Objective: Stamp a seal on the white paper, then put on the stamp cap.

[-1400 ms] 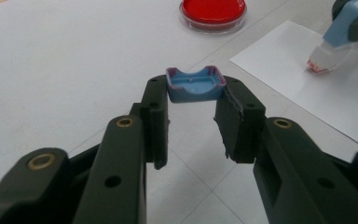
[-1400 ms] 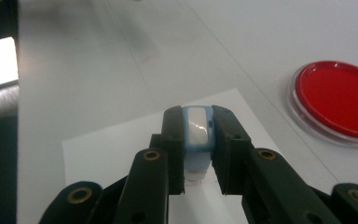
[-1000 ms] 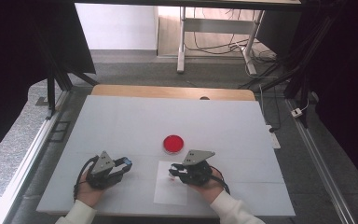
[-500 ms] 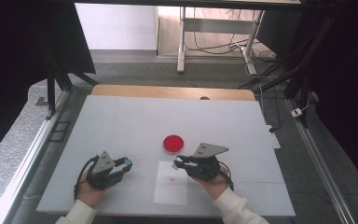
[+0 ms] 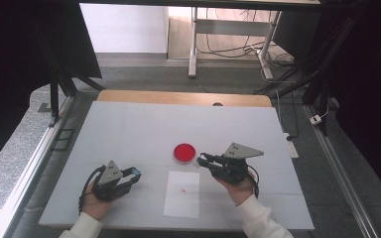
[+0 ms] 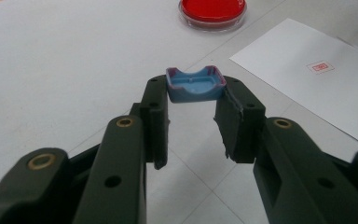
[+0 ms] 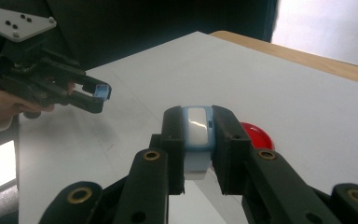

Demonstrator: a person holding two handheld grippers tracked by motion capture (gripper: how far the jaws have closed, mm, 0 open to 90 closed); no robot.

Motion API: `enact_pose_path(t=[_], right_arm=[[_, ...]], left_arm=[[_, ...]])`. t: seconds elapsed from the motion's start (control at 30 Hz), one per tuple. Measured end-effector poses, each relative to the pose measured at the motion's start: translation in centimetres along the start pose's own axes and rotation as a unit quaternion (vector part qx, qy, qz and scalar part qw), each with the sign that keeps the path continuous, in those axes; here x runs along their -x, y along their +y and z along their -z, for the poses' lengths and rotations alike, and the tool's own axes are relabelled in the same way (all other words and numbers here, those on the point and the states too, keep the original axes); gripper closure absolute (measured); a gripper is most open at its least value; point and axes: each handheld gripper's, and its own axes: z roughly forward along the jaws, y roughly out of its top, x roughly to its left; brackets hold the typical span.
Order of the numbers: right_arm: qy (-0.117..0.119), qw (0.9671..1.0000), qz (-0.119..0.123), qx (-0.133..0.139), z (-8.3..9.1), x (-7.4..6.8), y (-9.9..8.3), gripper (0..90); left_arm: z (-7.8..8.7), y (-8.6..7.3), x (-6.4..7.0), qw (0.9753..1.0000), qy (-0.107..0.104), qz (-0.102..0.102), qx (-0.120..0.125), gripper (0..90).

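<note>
The white table [image 5: 129, 134] spreads under everything, with a wooden edge at its 12 o'clock side. On it, near the person's side, lies a white sheet of paper [image 5: 182, 194]; the high view leaves its small red mark as a mere speck, while the left gripper view shows that mark as a little red-outlined rectangle [image 6: 320, 67]. At 12 o'clock from the sheet sits a round clear dish [image 5: 184, 153] holding a flat red fill, an ink pad by the look of it.

The right gripper [image 5: 201, 159] hovers at about 3 o'clock from the dish, close beside it. Its own view shows what the high view hides: the jaws are nearly closed, pinching a small stamp body [image 7: 197, 135], light blue with a white window on top.

The left gripper [image 5: 135, 174] is at 9 o'clock from the sheet, held in the person's left hand [image 5: 95, 201]. Its jaws stand moderately apart, clamping a blue cap [image 6: 195, 84] by its sides at the tips; the left gripper view looks into its hollow, which has a pinkish rim.
</note>
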Motion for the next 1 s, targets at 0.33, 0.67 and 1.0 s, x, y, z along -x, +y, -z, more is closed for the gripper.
enact_pose_path(t=[0.33,0.67,1.0], right_arm=[[-0.007,1.0000,-0.002,0.002,0.23,0.40,-0.04,75.3],[-0.002,1.0000,-0.001,-0.002,0.02,0.19,-0.08,75.3],[0.002,1.0000,0.006,-0.008,-0.32,-0.05,-0.10,75.2]], left_arm=[[-0.05,-0.04,-0.12,1.0000,0.002,0.002,0.000,64.6],[-0.07,-0.03,-0.09,1.0000,0.003,0.000,-0.001,64.4],[-0.01,0.02,-0.10,1.0000,0.003,0.000,0.002,64.4]])
